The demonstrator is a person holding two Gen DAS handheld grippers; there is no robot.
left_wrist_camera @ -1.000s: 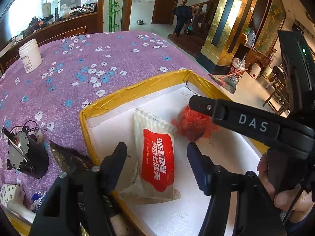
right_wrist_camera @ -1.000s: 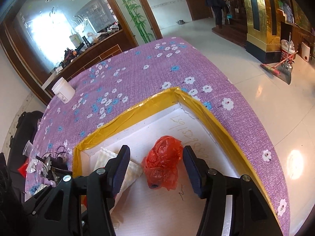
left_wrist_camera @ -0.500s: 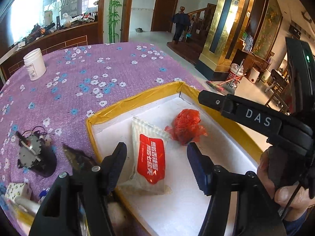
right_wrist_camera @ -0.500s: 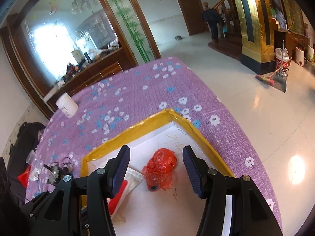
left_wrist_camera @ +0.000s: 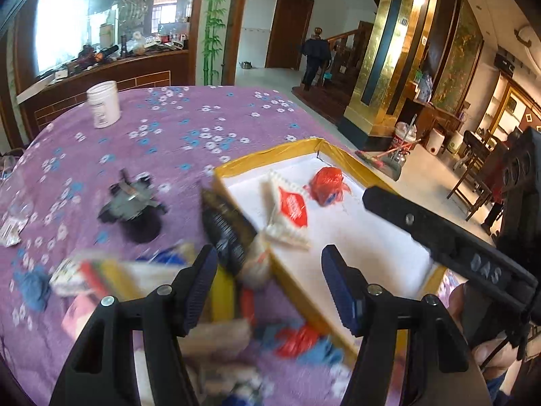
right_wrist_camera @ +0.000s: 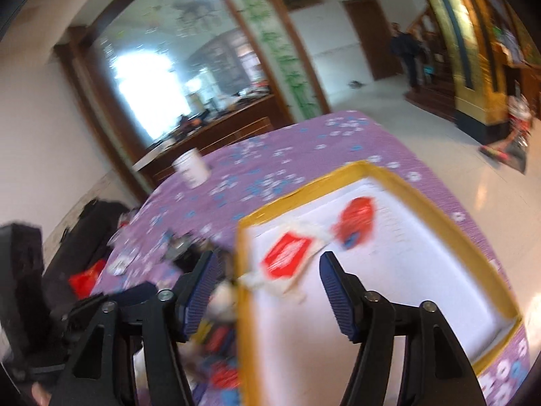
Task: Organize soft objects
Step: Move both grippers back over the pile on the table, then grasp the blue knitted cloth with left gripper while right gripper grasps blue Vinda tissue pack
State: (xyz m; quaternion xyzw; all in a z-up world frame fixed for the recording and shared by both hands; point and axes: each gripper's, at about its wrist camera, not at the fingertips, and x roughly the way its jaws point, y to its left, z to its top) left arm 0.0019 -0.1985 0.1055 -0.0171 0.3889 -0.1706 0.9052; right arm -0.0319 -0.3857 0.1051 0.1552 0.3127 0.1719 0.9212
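A white packet with a red label [left_wrist_camera: 290,206] and a crumpled red plastic bag [left_wrist_camera: 326,184] lie side by side in the white tray with a yellow rim [left_wrist_camera: 270,155]. My left gripper [left_wrist_camera: 267,260] hangs open and empty above the tray's near left edge, over a blurred heap of soft packets and cloths [left_wrist_camera: 135,274]. The right gripper [left_wrist_camera: 439,237] crosses the right side of the left wrist view. In its own view the right gripper [right_wrist_camera: 267,264] is above the tray's rim [right_wrist_camera: 422,196], its jaws opening and empty. The packet [right_wrist_camera: 287,253] and red bag [right_wrist_camera: 358,223] lie beyond it.
The round table has a purple flowered cloth [left_wrist_camera: 169,135]. On it are a white jar [left_wrist_camera: 103,103] at the back, a grey motor-like part [left_wrist_camera: 130,203], a dark packet [left_wrist_camera: 226,223] against the tray and a blue cloth [left_wrist_camera: 32,287]. A person [left_wrist_camera: 314,57] stands by the far stairs.
Both grippers have drawn back and up from the tray, leaving the packet and red bag in it. The right jaws stand wider. The heap beside the tray has come into view.
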